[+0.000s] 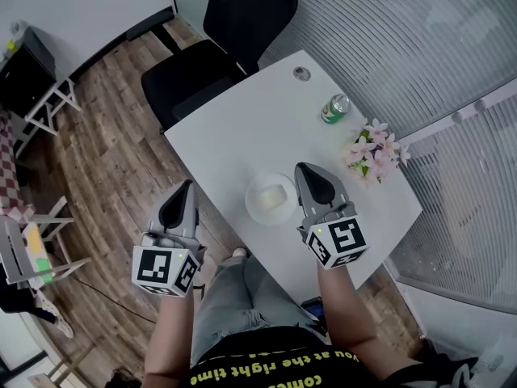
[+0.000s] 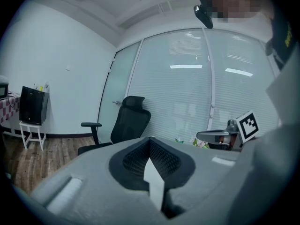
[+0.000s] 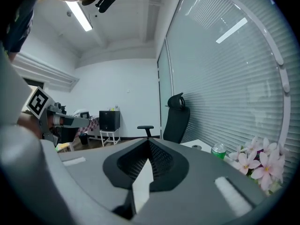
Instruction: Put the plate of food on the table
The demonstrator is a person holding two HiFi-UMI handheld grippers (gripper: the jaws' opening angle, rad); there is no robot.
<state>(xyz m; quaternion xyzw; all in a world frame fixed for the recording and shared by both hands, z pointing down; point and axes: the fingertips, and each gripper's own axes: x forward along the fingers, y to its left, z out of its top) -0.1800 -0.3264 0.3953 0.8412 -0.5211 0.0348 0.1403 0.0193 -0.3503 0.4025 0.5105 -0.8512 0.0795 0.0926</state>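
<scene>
A white plate with pale food rests on the white table, near its front edge. My right gripper hovers just to the plate's right, jaws shut with nothing between them; in the right gripper view its tips meet and point level across the room. My left gripper hangs left of the table edge, over the wooden floor, apart from the plate. Its jaws also meet at the tip and hold nothing. The plate is hidden in both gripper views.
A green can and pink flowers stand at the table's right side, a small round object at its far end. A black office chair stands beyond the table. Slatted blinds close the right side.
</scene>
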